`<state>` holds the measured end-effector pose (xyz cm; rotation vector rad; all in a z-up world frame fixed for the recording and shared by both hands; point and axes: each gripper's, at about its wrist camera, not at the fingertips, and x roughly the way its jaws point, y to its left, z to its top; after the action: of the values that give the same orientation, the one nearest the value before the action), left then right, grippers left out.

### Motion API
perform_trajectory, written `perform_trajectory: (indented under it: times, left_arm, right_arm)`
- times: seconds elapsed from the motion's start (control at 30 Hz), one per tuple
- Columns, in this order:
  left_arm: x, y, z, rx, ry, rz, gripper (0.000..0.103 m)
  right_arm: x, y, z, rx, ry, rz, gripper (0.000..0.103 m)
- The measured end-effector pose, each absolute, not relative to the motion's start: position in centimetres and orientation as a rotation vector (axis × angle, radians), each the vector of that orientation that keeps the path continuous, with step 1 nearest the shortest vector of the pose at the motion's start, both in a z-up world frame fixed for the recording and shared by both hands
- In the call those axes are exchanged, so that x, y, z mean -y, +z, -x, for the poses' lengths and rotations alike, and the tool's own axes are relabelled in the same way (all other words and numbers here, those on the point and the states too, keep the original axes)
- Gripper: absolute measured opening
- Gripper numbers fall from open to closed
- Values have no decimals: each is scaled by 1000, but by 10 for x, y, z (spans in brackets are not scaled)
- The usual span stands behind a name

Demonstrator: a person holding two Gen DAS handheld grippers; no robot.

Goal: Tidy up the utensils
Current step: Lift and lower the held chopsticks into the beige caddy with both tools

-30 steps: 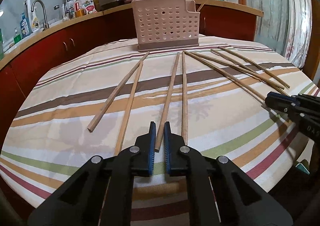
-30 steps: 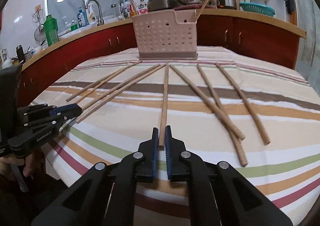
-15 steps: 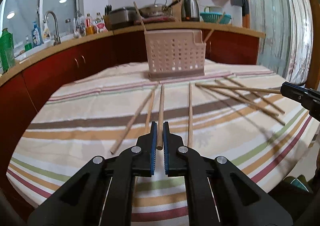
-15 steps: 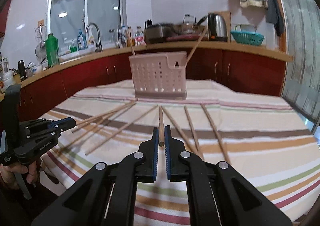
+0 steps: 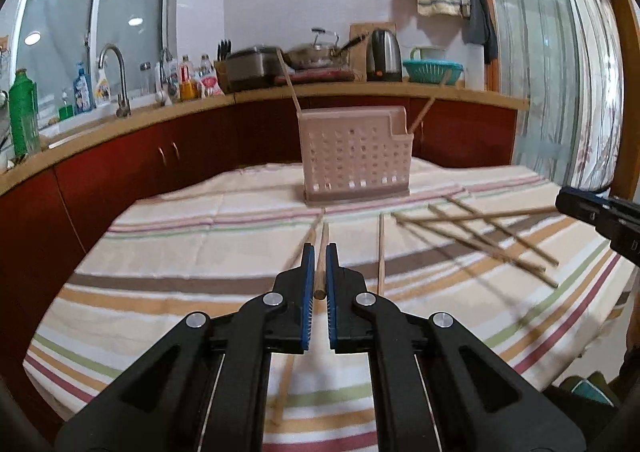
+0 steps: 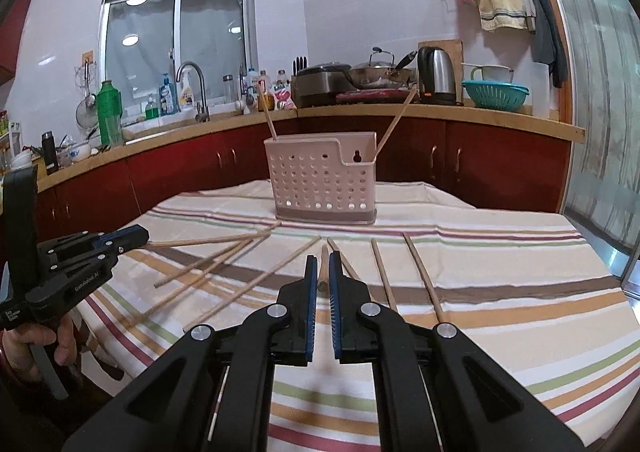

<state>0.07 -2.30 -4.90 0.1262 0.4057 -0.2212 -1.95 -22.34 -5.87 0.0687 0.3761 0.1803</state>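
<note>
Chopsticks (image 6: 240,284), thin round wooden rods, lie on striped cloth (image 6: 520,316) before the perforated plastic holder (image 6: 322,182). My left gripper (image 5: 316,262) and right gripper (image 6: 324,272) each clench one.

Bright, even indoor light; ceiling lamps mirrored as glare spots in window (image 6: 176,40). Soft shadows under chopsticks (image 5: 480,240) on striped cloth (image 5: 200,252). Strong fisheye bending, dark vignette at corners. Slight motion blur right side, left view.
</note>
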Motion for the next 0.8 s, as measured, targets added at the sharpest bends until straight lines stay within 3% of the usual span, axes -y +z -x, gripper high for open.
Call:
perform_trajectory:
  times: [0.8]
  left_arm:
    - [27,37,-95,-173,-238,-91,6]
  right_arm:
    - [231,6,-56,-237,196,-65,7]
